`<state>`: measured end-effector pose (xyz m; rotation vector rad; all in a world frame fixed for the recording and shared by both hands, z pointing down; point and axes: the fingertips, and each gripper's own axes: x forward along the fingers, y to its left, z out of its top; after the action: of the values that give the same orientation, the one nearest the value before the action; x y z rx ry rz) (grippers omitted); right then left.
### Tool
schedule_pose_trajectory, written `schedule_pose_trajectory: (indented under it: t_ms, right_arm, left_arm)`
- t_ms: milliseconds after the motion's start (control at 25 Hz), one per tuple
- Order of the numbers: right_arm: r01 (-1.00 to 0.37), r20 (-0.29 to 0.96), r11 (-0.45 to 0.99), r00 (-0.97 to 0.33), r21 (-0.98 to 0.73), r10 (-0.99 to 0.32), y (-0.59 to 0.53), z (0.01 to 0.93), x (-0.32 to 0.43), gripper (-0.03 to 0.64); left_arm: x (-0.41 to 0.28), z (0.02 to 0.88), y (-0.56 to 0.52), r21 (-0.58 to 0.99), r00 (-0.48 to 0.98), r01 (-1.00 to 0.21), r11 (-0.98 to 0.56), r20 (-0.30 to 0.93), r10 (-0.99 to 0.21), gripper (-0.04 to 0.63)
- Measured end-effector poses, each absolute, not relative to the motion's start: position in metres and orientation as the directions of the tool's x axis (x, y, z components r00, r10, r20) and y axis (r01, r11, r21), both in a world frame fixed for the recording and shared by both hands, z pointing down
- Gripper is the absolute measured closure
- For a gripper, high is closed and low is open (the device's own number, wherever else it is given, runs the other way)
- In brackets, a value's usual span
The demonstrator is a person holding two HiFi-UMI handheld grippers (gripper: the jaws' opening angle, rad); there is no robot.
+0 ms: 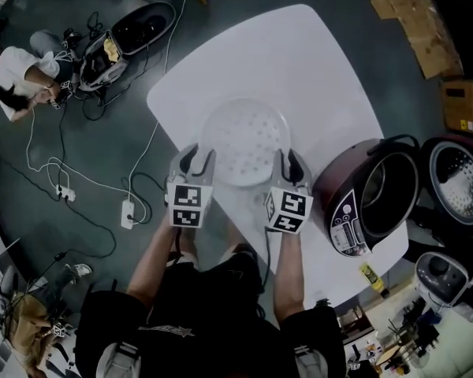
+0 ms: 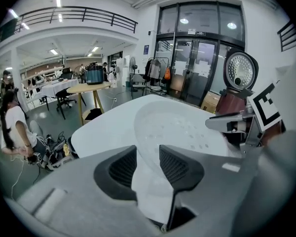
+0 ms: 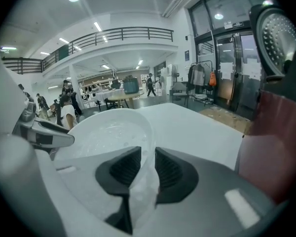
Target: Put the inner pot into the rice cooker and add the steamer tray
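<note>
A white, perforated steamer tray [image 1: 244, 140] sits over the middle of the white table [image 1: 299, 61], held at its near rim from both sides. My left gripper [image 1: 199, 161] is shut on the tray's left rim [image 2: 147, 179]; the dark pads [image 2: 176, 166] pinch the thin wall. My right gripper [image 1: 288, 162] is shut on the right rim [image 3: 147, 174]. The maroon rice cooker [image 1: 369, 197] stands to the right with its lid [image 1: 459, 178] swung open and a dark inner pot [image 1: 390, 191] inside. It also shows as the maroon rice cooker [image 3: 272, 142] in the right gripper view.
The table edge runs close in front of the person's body. Cables and a power strip [image 1: 128, 211] lie on the floor at left, where a person [image 1: 20, 73] sits. Cardboard boxes [image 1: 426, 22] are at the far right. Another appliance [image 1: 437, 274] stands near the bottom right.
</note>
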<state>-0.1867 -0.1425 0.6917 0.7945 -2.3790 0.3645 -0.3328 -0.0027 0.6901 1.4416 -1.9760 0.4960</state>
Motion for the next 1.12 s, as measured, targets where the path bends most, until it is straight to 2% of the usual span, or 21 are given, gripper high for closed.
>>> schedule_pose_trajectory:
  t_ms: [720,1120]
  right_arm:
    - [-0.689,0.475,0.725,-0.642,-0.013,-0.602,-0.15,0.58,-0.158,0.523]
    - [-0.757,0.388,0.653,-0.594,0.027,-0.705,-0.16,0.517,-0.128,0.523]
  left_arm:
    - [-0.32,0.582,-0.026,0.025,-0.185,-0.972,0.234,0.536,-0.824,0.453]
    - [-0.303,0.522,-0.055,0.0,-0.116,-0.992,0.13,0.443,-0.889,0.454]
